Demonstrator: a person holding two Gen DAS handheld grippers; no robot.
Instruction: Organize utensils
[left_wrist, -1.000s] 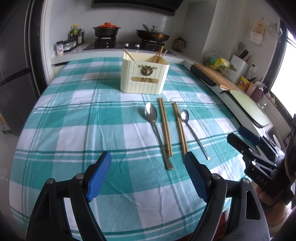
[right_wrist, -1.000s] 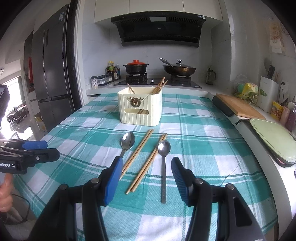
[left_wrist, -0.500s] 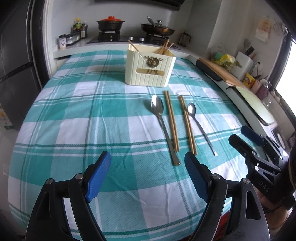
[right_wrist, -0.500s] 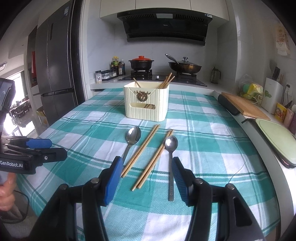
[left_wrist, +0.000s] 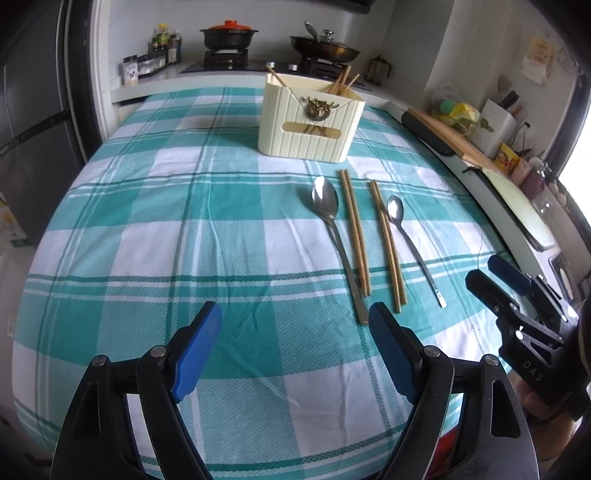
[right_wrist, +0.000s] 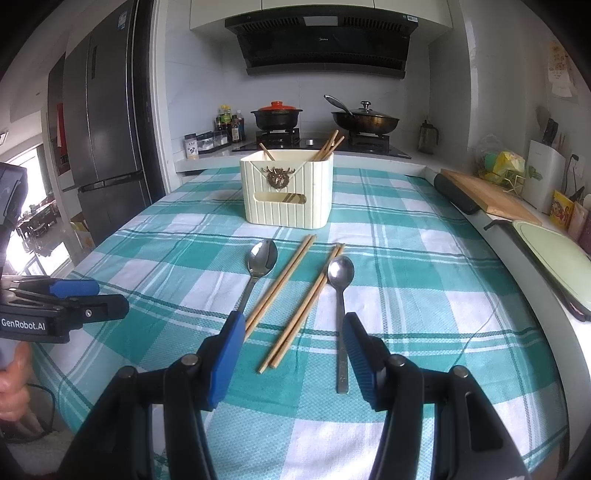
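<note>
Our left gripper (left_wrist: 295, 343) hangs over the near part of the tablecloth (left_wrist: 147, 229), tilted steeply down, jaws spread wide and empty. Its blue pads (left_wrist: 197, 350) touch nothing; the right-hand pad sits just short of the big spoon's handle tip.

Our right gripper (right_wrist: 293, 354) points down at a gentler angle, jaws about half open, nothing between them, released. In its view the big spoon's handle runs behind its left pad and the small spoon's handle passes beside its right pad; contact we cannot tell. A hand (right_wrist: 13, 384) grips the left tool at that view's left edge.

Beyond the jaws, four utensil items lie side by side on the cloth, well apart from neither gripper. Big spoon (left_wrist: 330, 221), chopstick pair (left_wrist: 354, 232), second chopstick pair (left_wrist: 388, 243), small spoon (left_wrist: 406, 236), left to right in the left view. All have long axes running away from us toward the holder (left_wrist: 310, 125), spoon bowls at the far end, handles toward us. In the right view both pairs slant slightly right as they recede.

The cream holder stands upright past them, chopsticks (right_wrist: 328, 146) sticking out the top.
</note>
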